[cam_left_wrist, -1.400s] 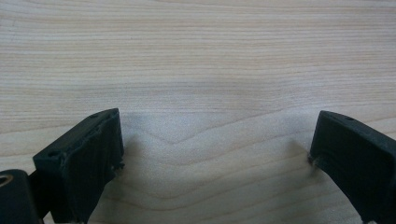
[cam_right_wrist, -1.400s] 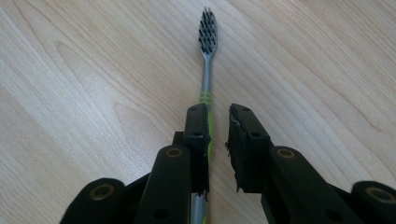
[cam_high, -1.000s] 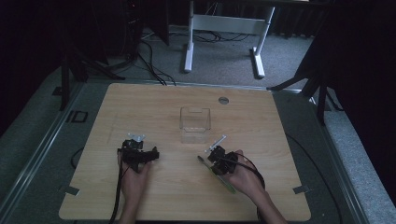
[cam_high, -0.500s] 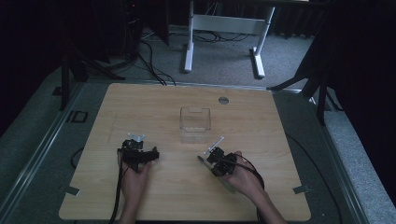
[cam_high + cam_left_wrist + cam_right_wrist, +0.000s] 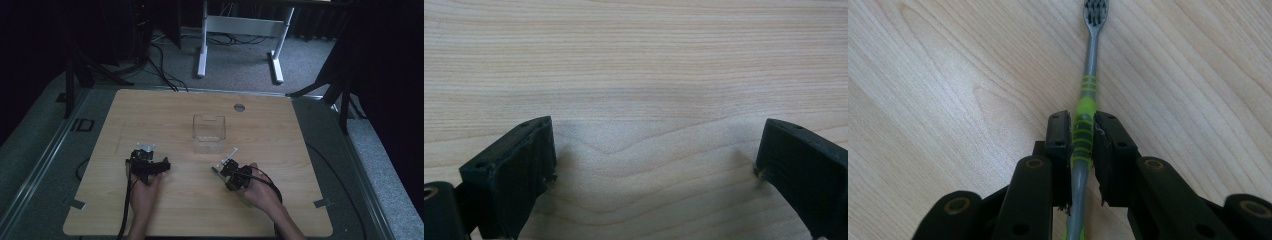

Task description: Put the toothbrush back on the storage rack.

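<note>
Right tongs [image 5: 1082,131] pinching toothbrush [image 5: 1087,97] mid-handle, flat on desk [image 5: 300,150] short of clear box [image 5: 209,133]; left tongs [image 5: 654,165] spread, empty; thin round handle, narrow pad contact; could twist or slip on lift, head missing box.

The toothbrush [image 5: 1084,120] has a slim grey handle with a bright green grip section marked by green rings, and a small head of dark bristles at its far end. It lies low along the pale wooden worktop [image 5: 948,75], head pointing away, bristles facing up. The right gripper [image 5: 1081,135] is clamped on the green grip part from both sides. In the high view the toothbrush [image 5: 226,161] sits right of centre, angled towards the clear plastic box [image 5: 209,133].
</note>
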